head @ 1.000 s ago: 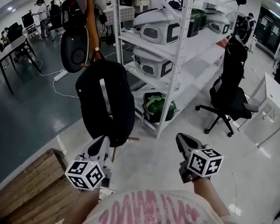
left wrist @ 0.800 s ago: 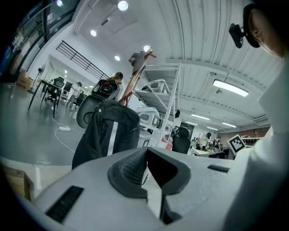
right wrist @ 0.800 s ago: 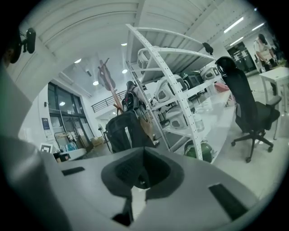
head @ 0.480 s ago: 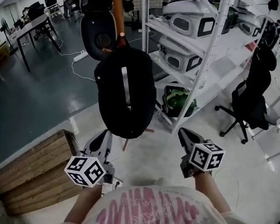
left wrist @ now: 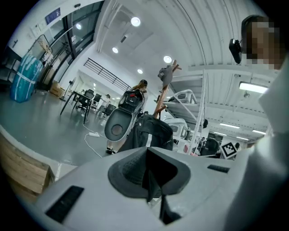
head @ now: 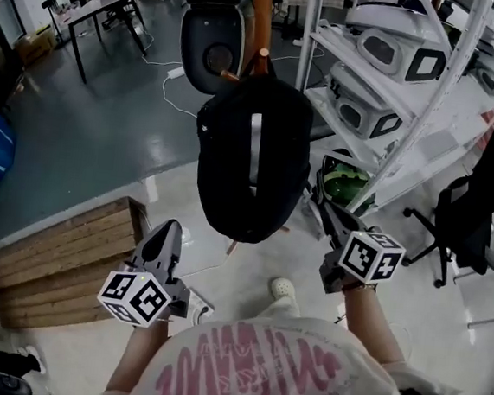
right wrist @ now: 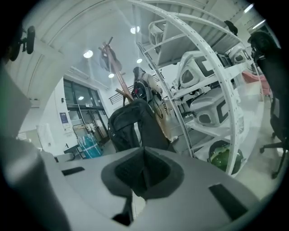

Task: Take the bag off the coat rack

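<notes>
The black backpack (head: 251, 171) hangs from a peg of the wooden coat rack (head: 262, 16), its long axis running straight down the pole and its top loop up at the peg. A second, grey-fronted bag (head: 211, 46) hangs on the rack's far side.

Both grippers sit below the rack's pegs, at about the level of the backpack's lower end. The right gripper (head: 331, 213) is just beside the backpack's lower right edge. The left gripper (head: 170, 230) is off to the lower left and further away, so the right hand appears the nearer. Each gripper's jaws are pressed together with nothing between them. They would have to part and rise toward the peg before any lift.

The head view cuts the rack off above the peg, so the hook-up is hard to read there. The left gripper view shows the backpack (left wrist: 151, 131) ahead and above the jaws, with the rack's pole (left wrist: 160, 97) rising to its branching top. The right gripper view shows the backpack (right wrist: 128, 122) from the other side.
</notes>
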Motion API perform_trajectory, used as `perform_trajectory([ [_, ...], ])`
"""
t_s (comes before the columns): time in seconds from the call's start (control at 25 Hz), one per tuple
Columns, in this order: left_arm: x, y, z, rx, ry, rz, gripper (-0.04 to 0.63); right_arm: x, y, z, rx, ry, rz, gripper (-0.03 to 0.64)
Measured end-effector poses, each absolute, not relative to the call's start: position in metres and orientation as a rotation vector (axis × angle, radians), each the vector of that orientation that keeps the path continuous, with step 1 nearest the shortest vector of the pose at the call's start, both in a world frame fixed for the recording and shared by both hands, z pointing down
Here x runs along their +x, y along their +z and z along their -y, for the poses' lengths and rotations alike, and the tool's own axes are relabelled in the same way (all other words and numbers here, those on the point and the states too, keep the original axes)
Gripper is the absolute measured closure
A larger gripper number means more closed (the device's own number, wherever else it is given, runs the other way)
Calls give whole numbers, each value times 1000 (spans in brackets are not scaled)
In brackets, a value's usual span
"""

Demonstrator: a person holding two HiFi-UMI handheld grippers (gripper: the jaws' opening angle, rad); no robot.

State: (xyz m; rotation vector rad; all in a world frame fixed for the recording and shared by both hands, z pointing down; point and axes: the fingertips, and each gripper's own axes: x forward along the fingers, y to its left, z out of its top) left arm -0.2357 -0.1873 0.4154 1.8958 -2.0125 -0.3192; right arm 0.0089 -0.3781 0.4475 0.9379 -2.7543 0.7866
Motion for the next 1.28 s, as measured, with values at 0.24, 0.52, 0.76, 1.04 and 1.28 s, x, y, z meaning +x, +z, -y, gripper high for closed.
perform_trajectory([
  [0.24, -266, 410, 207, 1752, -395, 2143, 592, -39, 421, 426, 745, 725, 2846, 611],
  [0.52, -288, 409, 229, 1601, -451, 2269, 592, -82, 352, 478, 545, 568, 3046, 455],
  [0.76, -293, 409, 241, 1491, -513, 2318, 592, -112, 348, 513, 421, 481, 3076, 212],
  [1.04, -290, 415, 246, 1389, -510, 2364, 592, -144, 374, 528, 302, 447, 3013, 167],
  [1.28, -277, 402, 257, 1445, -619, 2387, 592, -161, 387, 533, 198, 456, 2978, 179],
])
